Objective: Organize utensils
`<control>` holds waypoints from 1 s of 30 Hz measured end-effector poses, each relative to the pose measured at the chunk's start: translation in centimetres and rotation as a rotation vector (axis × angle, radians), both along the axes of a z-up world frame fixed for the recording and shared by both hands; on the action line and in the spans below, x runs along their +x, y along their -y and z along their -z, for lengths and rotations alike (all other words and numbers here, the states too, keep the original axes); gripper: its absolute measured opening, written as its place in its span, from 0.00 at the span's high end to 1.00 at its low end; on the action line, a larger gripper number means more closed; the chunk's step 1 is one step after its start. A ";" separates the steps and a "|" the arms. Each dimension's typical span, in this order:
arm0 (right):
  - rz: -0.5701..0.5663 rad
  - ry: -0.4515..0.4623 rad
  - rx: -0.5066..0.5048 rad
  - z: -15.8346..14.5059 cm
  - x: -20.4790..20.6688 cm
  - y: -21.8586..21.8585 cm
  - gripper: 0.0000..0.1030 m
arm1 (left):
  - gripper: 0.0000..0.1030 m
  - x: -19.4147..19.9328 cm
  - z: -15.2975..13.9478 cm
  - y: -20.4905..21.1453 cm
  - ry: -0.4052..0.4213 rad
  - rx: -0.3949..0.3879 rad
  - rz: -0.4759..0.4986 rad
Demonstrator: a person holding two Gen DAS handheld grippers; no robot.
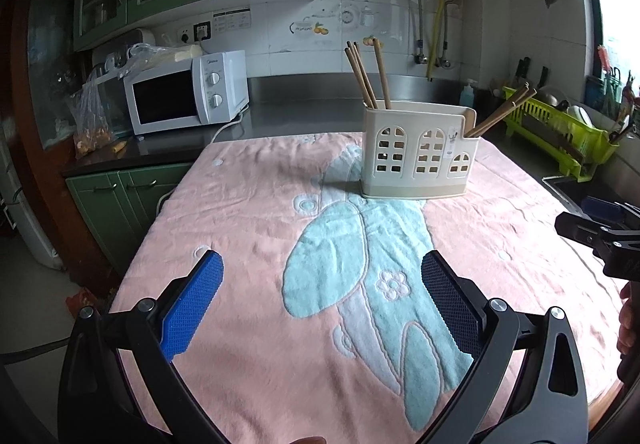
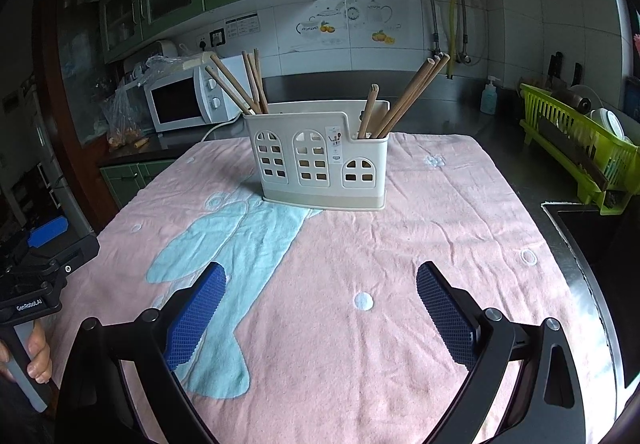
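Observation:
A cream utensil holder (image 1: 420,160) with window cut-outs stands on the pink towel (image 1: 248,228) at the far middle; it also shows in the right wrist view (image 2: 320,164). Wooden chopsticks (image 1: 366,78) stand in its left compartment and more chopsticks (image 1: 502,114) lean out of its right one. In the right wrist view the two bunches of chopsticks (image 2: 248,84) (image 2: 404,100) show the same way. My left gripper (image 1: 322,304) is open and empty, low over the towel's near part. My right gripper (image 2: 320,308) is open and empty too, and shows at the left wrist view's right edge (image 1: 600,236).
A white microwave (image 1: 184,96) and plastic bags sit on the counter at the back left. A green dish rack (image 1: 560,128) stands at the right by a sink (image 2: 588,228). A soap bottle (image 2: 489,96) stands at the back. The left gripper's handle (image 2: 32,284) is at the left edge.

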State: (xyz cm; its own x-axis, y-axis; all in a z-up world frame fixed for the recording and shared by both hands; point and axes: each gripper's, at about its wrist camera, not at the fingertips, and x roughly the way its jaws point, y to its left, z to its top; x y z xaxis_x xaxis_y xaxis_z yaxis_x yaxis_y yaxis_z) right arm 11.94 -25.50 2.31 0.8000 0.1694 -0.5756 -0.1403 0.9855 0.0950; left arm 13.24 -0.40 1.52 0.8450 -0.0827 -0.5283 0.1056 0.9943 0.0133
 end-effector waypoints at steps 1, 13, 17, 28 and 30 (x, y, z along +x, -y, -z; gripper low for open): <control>0.001 0.001 -0.002 0.0 0.0 0.0 0.10 | 0.05 0.0 0.0 -0.1 -0.001 0.000 -0.002; -0.006 0.002 0.002 0.2 -0.1 -0.3 0.09 | 0.05 -0.1 0.4 -0.3 -0.014 -0.011 -0.016; -0.007 0.003 0.004 0.1 -0.1 -0.3 0.09 | 0.05 -0.1 0.4 -0.3 -0.014 -0.010 -0.017; -0.015 0.003 0.008 -0.1 -0.2 -0.5 0.09 | 0.05 -0.1 0.5 -0.3 -0.012 -0.012 -0.020; -0.017 0.002 0.009 -0.1 -0.2 -0.5 0.09 | 0.05 -0.1 0.4 -0.3 -0.013 -0.012 -0.018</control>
State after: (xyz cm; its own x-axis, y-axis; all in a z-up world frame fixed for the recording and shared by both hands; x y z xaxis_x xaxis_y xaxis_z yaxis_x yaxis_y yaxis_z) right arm 11.70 -24.97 2.41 0.7984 0.1879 -0.5721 -0.1568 0.9822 0.1038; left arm 13.14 -0.10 1.07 0.8396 -0.0740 -0.5381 0.0879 0.9961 0.0000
